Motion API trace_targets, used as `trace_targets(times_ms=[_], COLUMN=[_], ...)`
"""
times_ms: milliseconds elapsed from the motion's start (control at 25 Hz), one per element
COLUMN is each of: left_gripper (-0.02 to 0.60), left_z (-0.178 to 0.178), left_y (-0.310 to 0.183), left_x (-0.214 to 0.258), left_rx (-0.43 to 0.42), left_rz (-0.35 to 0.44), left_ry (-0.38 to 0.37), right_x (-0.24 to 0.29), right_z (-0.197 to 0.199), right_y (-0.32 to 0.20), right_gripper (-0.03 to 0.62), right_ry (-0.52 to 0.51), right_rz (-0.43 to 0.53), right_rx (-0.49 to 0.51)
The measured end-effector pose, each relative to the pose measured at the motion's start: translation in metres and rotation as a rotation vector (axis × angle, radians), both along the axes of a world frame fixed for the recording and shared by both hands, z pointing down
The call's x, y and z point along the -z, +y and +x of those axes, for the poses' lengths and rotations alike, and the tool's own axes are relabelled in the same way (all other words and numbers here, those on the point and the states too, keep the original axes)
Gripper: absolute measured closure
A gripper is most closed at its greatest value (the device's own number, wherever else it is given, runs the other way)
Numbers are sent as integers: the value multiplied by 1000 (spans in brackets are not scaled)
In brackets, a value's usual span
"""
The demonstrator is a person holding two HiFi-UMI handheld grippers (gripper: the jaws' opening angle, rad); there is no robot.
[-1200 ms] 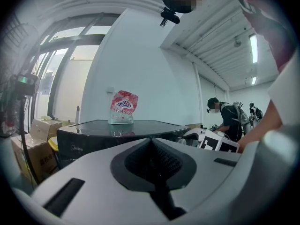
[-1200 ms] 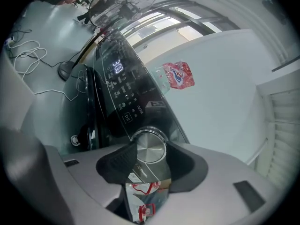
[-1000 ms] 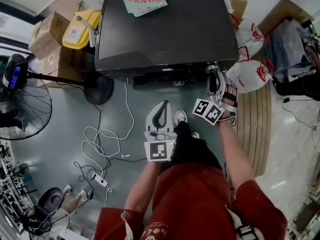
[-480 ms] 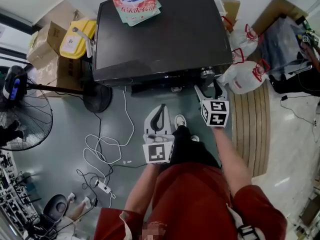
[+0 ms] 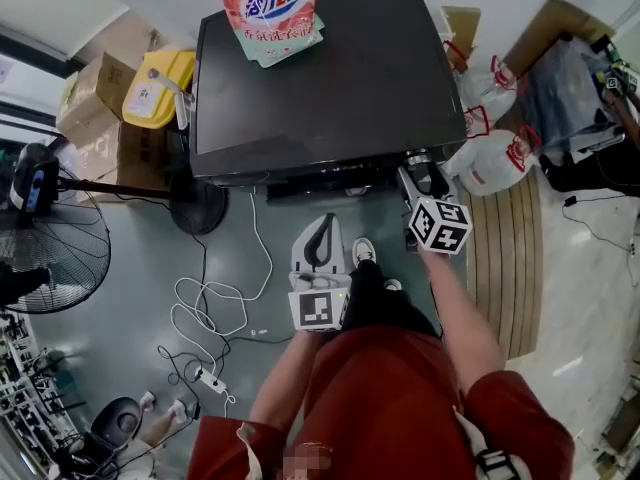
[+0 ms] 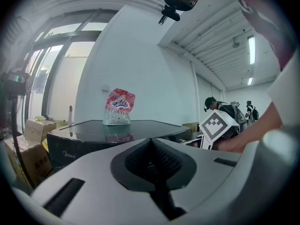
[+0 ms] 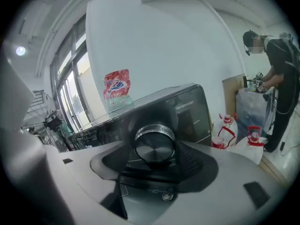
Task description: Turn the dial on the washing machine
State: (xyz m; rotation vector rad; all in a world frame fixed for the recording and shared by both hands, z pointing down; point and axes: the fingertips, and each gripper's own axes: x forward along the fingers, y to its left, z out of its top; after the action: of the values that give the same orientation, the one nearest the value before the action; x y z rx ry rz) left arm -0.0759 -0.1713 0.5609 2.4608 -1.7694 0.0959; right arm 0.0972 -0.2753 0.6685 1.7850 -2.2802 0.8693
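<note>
In the head view the front panel of the washing machine (image 5: 330,78) is seen almost edge-on. Only a thin strip of it is shown below the black lid. There the dial (image 7: 154,144) is largely covered by the right gripper (image 5: 421,174). In the right gripper view no pointer or mark can be made out on the dial, and the print on the panel around it is too blurred to be read. In the left gripper view the lower part of the machine is hidden behind that gripper's own body.

The dial is set high on the machine's front panel, at the end nearest the white jugs (image 5: 495,153). It is round, with a brushed metal face. Its axis lies level and at right angles to the panel, so the face is turned straight out from the machine toward the right gripper. The dial is flanked by that gripper's jaws, which are held apart and are closing. No pad is seen pressed on its rim.

The left gripper (image 5: 322,223) is held in front of the machine, apart from the panel and pointed toward it. Its jaws are brought together with nothing between them. A detergent pouch (image 5: 272,3) is stood at the back of the lid and is cut off by the head view's top edge. The jugs are set on the floor just beside the machine, and cables (image 5: 215,298) are strewn on the floor in front of it.
</note>
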Motion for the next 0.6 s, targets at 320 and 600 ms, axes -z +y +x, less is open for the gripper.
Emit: trace_targets(times_ms=[320, 600], left_gripper=[572, 572], left_z=[6, 10], left_y=[-7, -8], left_x=[-6, -3], left_rx=[-16, -25], left_rz=[-11, -3], left_ry=[1, -2], right_x=[-2, 0], right_z=[3, 3], right_y=[-4, -3], right_gripper=[315, 316], right_ry=[28, 96], right_rz=[-4, 2], right_rx=[-7, 3])
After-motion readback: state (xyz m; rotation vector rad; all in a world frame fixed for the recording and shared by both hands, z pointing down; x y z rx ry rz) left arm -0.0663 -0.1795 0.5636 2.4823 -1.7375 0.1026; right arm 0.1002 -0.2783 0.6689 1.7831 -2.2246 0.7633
